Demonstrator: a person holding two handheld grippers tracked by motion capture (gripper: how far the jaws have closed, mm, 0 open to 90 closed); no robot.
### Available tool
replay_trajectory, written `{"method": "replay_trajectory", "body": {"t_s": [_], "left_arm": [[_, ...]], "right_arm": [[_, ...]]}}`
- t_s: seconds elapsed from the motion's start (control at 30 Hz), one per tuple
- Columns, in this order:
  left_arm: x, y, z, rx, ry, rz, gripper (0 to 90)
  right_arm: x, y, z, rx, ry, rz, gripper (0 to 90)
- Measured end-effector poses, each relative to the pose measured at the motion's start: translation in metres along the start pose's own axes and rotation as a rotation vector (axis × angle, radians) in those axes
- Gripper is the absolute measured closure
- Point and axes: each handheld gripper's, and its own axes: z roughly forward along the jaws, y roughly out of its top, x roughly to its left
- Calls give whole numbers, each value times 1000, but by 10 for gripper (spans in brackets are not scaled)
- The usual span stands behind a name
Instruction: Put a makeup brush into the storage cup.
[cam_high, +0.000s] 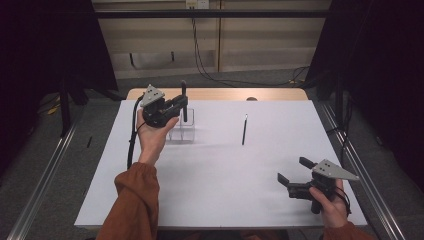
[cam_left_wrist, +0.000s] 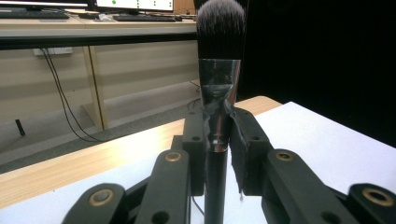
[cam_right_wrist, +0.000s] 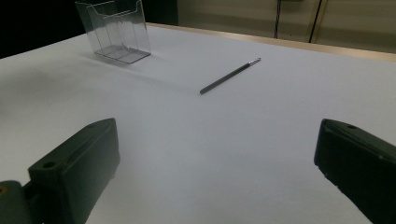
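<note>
The left gripper (cam_high: 176, 106) was raised above the far-left part of the white surface (cam_high: 215, 190), its fingers (cam_left_wrist: 196, 140) clamped on the black handle of a makeup brush with a silver ferrule and dark, pale-tipped bristles (cam_left_wrist: 218, 70). The brush stood upright, bristles up, with its handle end pointing down — an orientation that suits lowering it handle-first. It hung over or just behind the clear plastic compartmented holder (cam_high: 182, 131), which sat open-topped on the surface; whether the handle had entered a compartment could not be told.

The right gripper (cam_high: 290, 176) waited low over the near-right part of the surface, well apart from the holder, its fingers (cam_right_wrist: 79, 163) spread wide and holding nothing. A thin dark pencil-like stick with a pale tip (cam_high: 244, 129) lay flat between the two grippers — probably the next item to go in, judging by the open right gripper pointed its way.
</note>
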Motion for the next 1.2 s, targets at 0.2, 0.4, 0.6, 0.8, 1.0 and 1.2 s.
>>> {"method": "replay_trajectory", "body": {"t_s": [0.2, 0.4, 0.6, 0.8, 1.0, 1.2], "left_arm": [[5, -7, 6, 13, 7, -13, 772], [5, -10, 12, 17, 13, 12, 772], [8, -15, 16, 34, 17, 6, 772], [3, -18, 21, 38, 12, 6, 772], [7, -26, 27, 61, 16, -2, 772], [9, -33, 30, 83, 21, -18, 772]], "right_arm": [[0, 0, 0, -2, 0, 4, 0], [0, 0, 0, -1, -1, 6, 0], [-1, -1, -1, 2, -1, 0, 0], [0, 0, -1, 3, 0, -1, 0], [0, 0, -1, 0, -3, 5, 0], [0, 0, -1, 0, 1, 1, 0]]}}
